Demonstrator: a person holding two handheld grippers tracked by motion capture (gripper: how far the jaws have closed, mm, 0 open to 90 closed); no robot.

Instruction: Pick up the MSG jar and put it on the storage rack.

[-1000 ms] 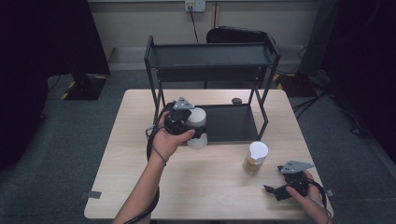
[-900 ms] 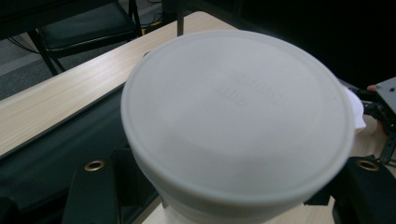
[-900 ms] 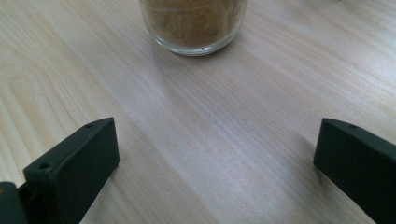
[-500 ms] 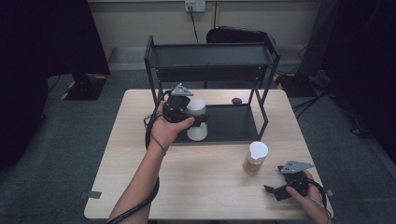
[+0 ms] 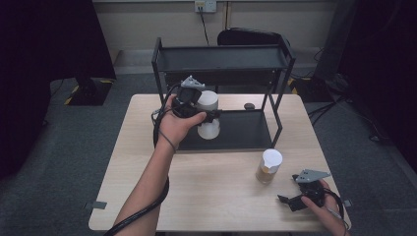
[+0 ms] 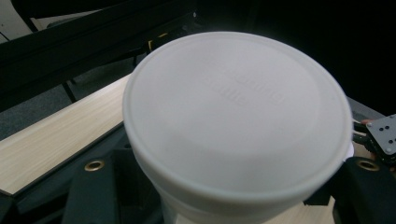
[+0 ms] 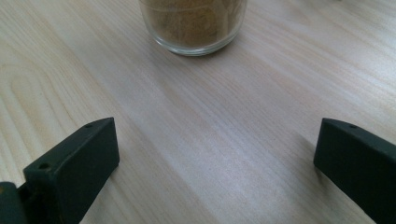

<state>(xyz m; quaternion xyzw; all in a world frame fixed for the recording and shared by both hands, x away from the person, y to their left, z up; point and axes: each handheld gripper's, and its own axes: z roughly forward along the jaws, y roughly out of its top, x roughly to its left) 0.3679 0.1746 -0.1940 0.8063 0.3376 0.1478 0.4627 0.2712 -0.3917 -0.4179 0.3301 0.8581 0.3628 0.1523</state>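
The left tool (image 5: 204,114) was clenched around a white jar (image 5: 208,115), holding it up in the air over the black rack's (image 5: 275,105) bottom shelf, likely so it could go on a shelf. The right tool (image 5: 297,196) rested released on the surface (image 5: 216,187), near a brown jar (image 5: 269,166).

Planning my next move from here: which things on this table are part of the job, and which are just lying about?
In the job:
- left gripper, jaws shut on the white container
- black shelf rack

Lying about:
- lidded glass jar of brown powder
- right gripper, jaws open, resting on the table
- small dark object
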